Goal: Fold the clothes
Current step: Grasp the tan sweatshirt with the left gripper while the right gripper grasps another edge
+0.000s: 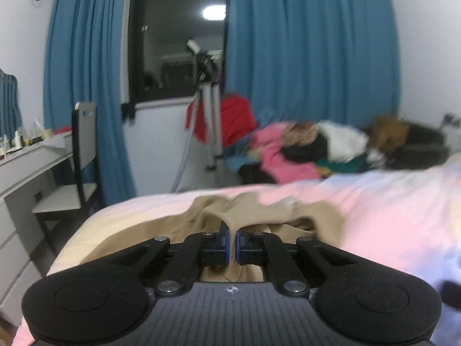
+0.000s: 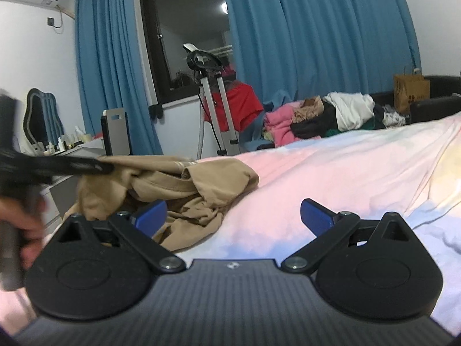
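Left claw (image 1: 233,240) pinched a fold of the tan garment (image 1: 259,210), which lay crumpled on the pastel bed (image 1: 374,201) (near its edge); right claw (image 2: 233,217) gaped, empty, just beside the cloth.

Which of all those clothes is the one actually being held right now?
The tan garment bunched on the near bed edge: the left gripper pinches a fold of it. The colourful clothes pile beyond lies untouched.

Bedroom: bed (image 2: 331,173), dresser (image 1: 26,167), curtains (image 2: 317,43)
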Motion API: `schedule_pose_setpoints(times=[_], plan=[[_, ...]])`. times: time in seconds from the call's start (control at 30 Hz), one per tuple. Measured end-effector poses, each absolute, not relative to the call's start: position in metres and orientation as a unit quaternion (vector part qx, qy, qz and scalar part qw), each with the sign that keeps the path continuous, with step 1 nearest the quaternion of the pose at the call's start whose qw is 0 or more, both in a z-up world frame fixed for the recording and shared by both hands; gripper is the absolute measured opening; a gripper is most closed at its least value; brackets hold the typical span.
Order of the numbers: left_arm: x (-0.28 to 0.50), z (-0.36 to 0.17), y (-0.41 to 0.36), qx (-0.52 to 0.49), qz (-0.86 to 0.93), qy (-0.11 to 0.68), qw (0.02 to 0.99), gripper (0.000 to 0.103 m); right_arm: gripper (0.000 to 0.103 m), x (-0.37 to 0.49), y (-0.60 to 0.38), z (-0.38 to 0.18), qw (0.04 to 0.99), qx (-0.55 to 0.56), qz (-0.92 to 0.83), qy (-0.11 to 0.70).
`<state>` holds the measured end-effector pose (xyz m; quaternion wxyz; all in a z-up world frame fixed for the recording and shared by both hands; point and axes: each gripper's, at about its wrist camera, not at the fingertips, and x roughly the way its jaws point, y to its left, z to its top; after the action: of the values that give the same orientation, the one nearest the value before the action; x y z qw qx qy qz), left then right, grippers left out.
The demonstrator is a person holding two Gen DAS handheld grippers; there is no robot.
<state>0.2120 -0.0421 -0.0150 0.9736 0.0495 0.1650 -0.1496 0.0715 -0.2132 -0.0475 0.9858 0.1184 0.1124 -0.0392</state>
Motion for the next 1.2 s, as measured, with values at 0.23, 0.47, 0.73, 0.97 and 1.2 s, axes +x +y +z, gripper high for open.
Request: schedule_pose_setpoints(times=[0.23,0.47,0.73,0.97,1.2], plan=[[0.087,0.032,-0.013,-0.014,-0.224,0.107,0.969,0.004,0.095,0.040,-0.203,-0.028,0.991,0.090,-0.041,0.085],[0.004,0.048,0.042,-0.070,-0.259,0.089,0.959,0.004,0.077,0.010,-0.202,-0.012,0.988,0.101,-0.011,0.116],[0.021,0.019,0.096,-0.125,-0.183,0.142,0.965,0.004,0.077,0.029,-0.154,-0.038,0.969,0.056,0.095,0.221],[0.056,-0.003,0.136,-0.169,-0.140,0.205,0.954,0.005,0.076,0.039,-0.124,-0.054,0.949,0.041,0.127,0.286],[0.091,-0.017,0.135,-0.139,-0.099,0.239,0.956,0.005,0.045,0.061,-0.112,-0.076,0.928,0.029,0.125,0.349]])
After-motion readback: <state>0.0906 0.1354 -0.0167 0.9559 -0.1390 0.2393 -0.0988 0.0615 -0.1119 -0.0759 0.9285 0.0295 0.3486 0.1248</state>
